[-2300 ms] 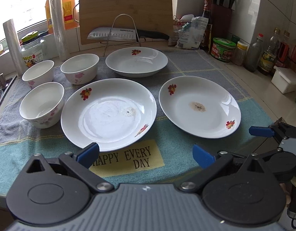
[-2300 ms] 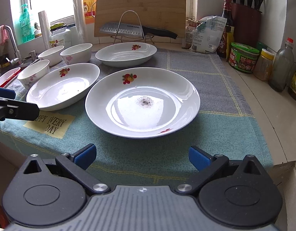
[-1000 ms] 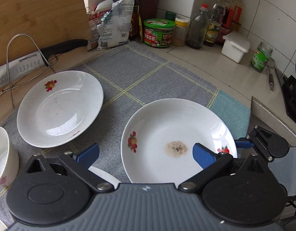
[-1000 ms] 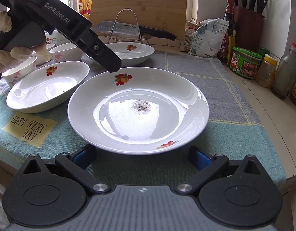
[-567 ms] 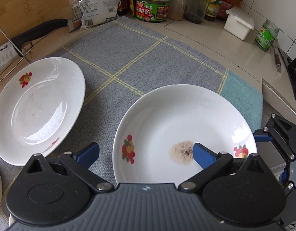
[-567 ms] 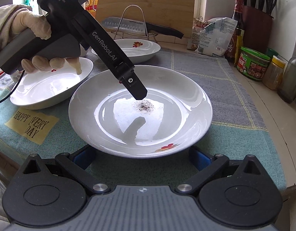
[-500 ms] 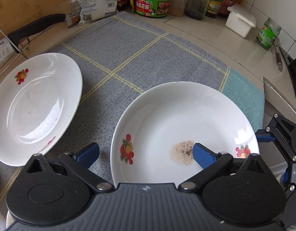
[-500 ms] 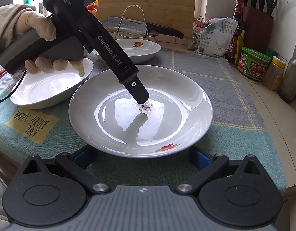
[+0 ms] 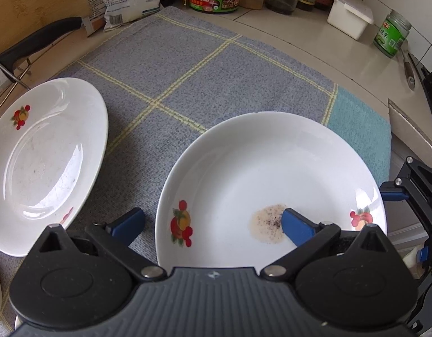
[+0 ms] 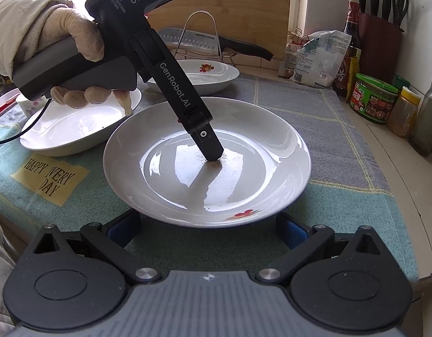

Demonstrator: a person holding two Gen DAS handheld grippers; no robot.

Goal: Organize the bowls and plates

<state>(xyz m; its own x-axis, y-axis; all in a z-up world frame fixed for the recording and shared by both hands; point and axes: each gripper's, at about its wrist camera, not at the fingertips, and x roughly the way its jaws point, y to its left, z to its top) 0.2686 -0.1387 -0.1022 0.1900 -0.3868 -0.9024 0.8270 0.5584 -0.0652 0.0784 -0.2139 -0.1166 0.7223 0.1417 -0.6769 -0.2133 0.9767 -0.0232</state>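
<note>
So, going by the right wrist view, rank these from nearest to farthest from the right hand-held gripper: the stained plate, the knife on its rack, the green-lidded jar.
1. Stained plate: directly ahead of the right hand-held gripper, rim over its fingers.
2. Green-lidded jar: right side, on the counter beyond the cloth.
3. Knife: at the back, on the wire rack against the cutting board.

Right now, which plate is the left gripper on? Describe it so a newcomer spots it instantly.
Find the grey and teal checked cloth on the counter. At its near right end lies a white plate with fruit motifs on its rim. Unlike the plate beside it, it has a brownish speckled stain in the middle, where one finger of the left gripper reaches.
</note>
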